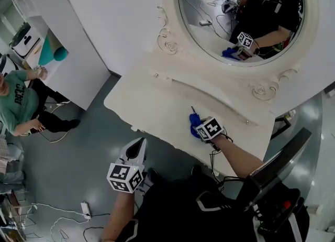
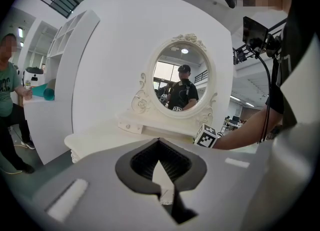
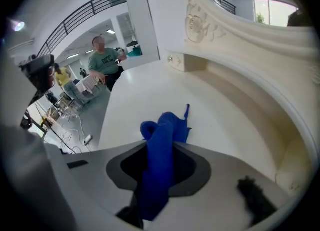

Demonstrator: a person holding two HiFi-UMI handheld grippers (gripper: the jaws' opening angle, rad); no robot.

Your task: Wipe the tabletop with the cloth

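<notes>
Right gripper (image 1: 200,131) pinches the blue cloth (image 1: 193,121) near the desk (image 1: 152,99) edge; bare surface spreads toward upper left. Left gripper (image 1: 137,147), pressed together, hangs lower left, off it.

right gripper (image 1: 198,125) clamps cloth (image 3: 159,140); left gripper (image 1: 142,142) seemingly closed.

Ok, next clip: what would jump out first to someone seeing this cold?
The blue cloth, clamped in the right gripper's fingers and resting on the white dressing table's top near its front edge, is the brightest spot. Behind it the ornate oval mirror reflects the cloth and gripper. The left gripper hangs shut and empty off the table's front, above the grey floor.
</notes>
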